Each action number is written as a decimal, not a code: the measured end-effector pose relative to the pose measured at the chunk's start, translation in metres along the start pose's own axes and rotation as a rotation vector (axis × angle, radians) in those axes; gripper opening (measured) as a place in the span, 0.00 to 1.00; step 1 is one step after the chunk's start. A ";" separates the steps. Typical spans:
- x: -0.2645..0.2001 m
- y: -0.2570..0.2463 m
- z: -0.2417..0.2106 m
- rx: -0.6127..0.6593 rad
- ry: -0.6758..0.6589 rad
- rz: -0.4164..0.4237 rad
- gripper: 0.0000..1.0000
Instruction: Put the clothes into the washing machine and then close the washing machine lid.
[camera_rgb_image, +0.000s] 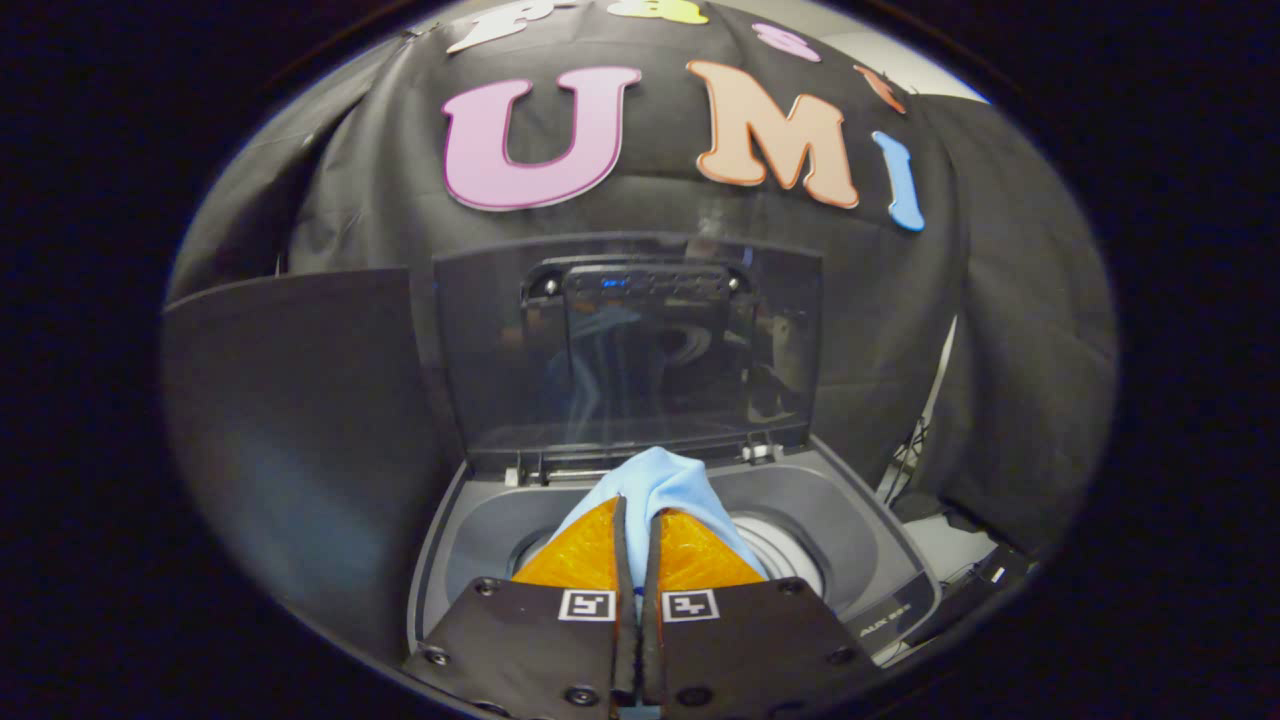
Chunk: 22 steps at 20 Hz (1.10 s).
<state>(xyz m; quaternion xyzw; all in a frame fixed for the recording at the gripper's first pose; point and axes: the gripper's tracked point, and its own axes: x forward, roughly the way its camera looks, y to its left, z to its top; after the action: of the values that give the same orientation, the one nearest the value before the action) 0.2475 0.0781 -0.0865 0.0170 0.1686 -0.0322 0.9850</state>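
The black cloth wall (1000, 330) of the booth is the largest thing here, hanging in soft folds from nine o'clock round to three o'clock behind everything else. A smooth dark panel (290, 420) stands at nine o'clock, just beside the machine.

The top-loading washing machine (880, 560) sits below the gripper, its grey plastic top deck moulded with rounded corners around a circular drum opening (790, 555). Its lid (620, 340) stands upright at twelve o'clock, a smoky, see-through, glossy rectangle hinged at the back edge and catching reflections.

The gripper (636, 530) points forward and down over the drum opening, its two flat bodies entering from six o'clock, each bearing a small square marker. The fingers (585, 555) are wedge-shaped with a ribbed surface, and they stand close together with only a thin slit between them, clamped on a light blue cloth (665, 480).

The cloth is soft and matte. It bunches up just beyond the fingertips at twelve o'clock and drapes down past the outer side of the finger at three o'clock, held above the drum opening.
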 end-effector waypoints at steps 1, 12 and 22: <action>0.006 0.001 -0.005 -0.012 0.025 -0.002 0.04; 0.025 0.015 -0.019 -0.011 0.060 0.061 0.35; -0.002 0.036 0.028 -0.037 -0.093 0.099 0.99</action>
<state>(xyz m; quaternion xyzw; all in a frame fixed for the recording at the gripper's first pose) 0.2572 0.1131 -0.0585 0.0057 0.1221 0.0189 0.9923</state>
